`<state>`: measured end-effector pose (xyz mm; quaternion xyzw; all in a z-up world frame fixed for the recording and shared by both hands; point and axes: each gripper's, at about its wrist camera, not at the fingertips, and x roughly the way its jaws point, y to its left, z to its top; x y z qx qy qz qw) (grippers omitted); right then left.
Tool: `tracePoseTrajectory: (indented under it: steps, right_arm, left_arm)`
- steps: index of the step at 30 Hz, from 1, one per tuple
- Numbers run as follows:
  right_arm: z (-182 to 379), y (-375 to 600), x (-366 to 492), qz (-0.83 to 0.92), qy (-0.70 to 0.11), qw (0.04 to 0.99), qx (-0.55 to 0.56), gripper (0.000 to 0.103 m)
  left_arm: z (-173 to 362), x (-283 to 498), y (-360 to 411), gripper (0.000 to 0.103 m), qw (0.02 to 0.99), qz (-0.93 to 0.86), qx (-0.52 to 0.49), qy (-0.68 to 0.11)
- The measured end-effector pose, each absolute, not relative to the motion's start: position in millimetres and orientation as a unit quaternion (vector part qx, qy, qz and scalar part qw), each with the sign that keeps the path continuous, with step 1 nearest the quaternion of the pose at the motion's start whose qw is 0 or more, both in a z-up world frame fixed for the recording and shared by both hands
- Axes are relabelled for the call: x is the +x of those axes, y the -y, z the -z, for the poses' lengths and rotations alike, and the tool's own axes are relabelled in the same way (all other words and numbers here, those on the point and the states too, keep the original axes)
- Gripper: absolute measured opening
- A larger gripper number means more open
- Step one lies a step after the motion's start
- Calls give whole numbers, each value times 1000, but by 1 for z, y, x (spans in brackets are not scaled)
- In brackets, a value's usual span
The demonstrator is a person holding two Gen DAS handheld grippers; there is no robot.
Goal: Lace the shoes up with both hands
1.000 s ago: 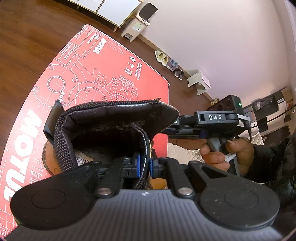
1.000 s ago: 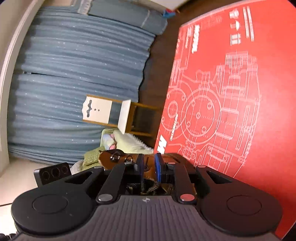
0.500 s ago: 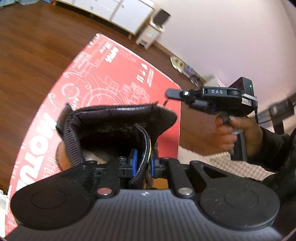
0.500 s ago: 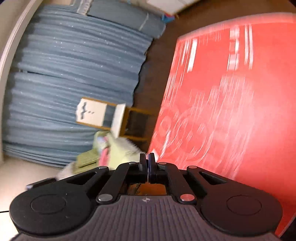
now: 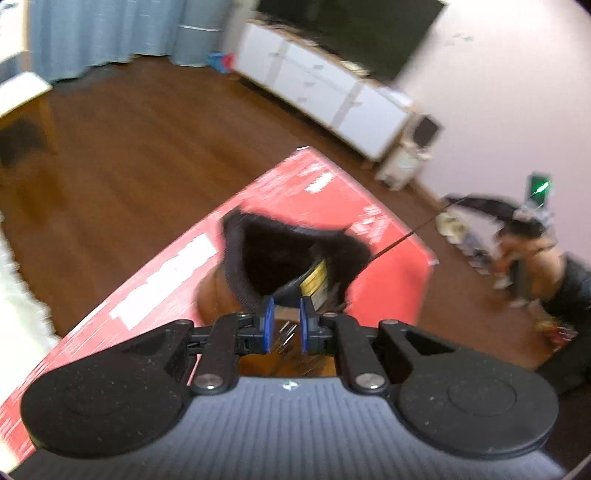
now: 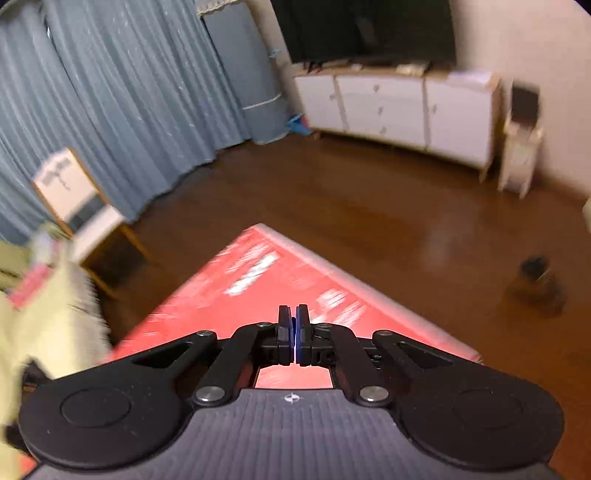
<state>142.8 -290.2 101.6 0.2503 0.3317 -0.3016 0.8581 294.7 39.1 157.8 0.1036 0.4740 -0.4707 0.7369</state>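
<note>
A brown boot (image 5: pixel 214 295) with a black padded collar stands on the red printed mat (image 5: pixel 155 295). My left gripper (image 5: pixel 285 325) is just above it, its blue pads a narrow gap apart and pinching the edge of the boot's tongue (image 5: pixel 314 282), which carries a yellow label. A thin dark lace (image 5: pixel 406 234) runs taut from the boot up to the right, into my right gripper (image 5: pixel 452 201), held by a hand (image 5: pixel 517 251). In the right wrist view my right gripper (image 6: pixel 294 339) is shut tight over the mat (image 6: pixel 258 273); the lace itself does not show there. Both views are blurred.
A white cabinet (image 6: pixel 399 107) under a dark screen (image 6: pixel 369 29) stands along the far wall, with blue curtains (image 6: pixel 110 92) to the left. A small wooden chair (image 6: pixel 81 206) and a cream fluffy cloth (image 6: pixel 48 314) lie left of the mat. A second boot (image 6: pixel 535 284) stands on the wood floor.
My right gripper shut, then swung up and away from the boot to the right, drawing the lace taut. My left gripper rose and tilted, still at the tongue; the boot looks farther off.
</note>
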Motion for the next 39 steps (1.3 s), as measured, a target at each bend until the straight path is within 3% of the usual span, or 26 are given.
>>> tracePoseTrajectory:
  steps: [8,11,19,27,29,31,36,37,39]
  right_arm:
    - [-98,291,171,303,-384,861,138,3]
    - [-83,282,186,266,-440,847,136,7]
    - [-84,195,203,-2,-463,877,125,12]
    - [-62,117,211,-168,-447,878,-44,12]
    - [-54,116,217,-192,-434,877,-78,12]
    - [-46,117,224,-209,-415,878,-114,12]
    - [-31,121,237,-260,-390,869,-160,11]
    - [-29,123,238,-265,-391,866,-164,1]
    - [-28,135,239,-260,-400,866,-153,0]
  left_arm:
    - [-121,235,-46,13,760,400,259,-442]
    - [-109,224,-37,17,758,413,273,-426]
    - [-83,224,-25,18,762,440,264,-395]
    - [-60,211,-6,18,770,428,282,-379]
    - [-57,207,0,16,778,416,285,-375]
    - [-56,201,6,0,781,405,301,-368]
    - [-56,184,6,0,779,360,357,-370]
    - [-58,181,2,0,781,348,363,-372]
    - [-62,175,-6,0,786,339,356,-376]
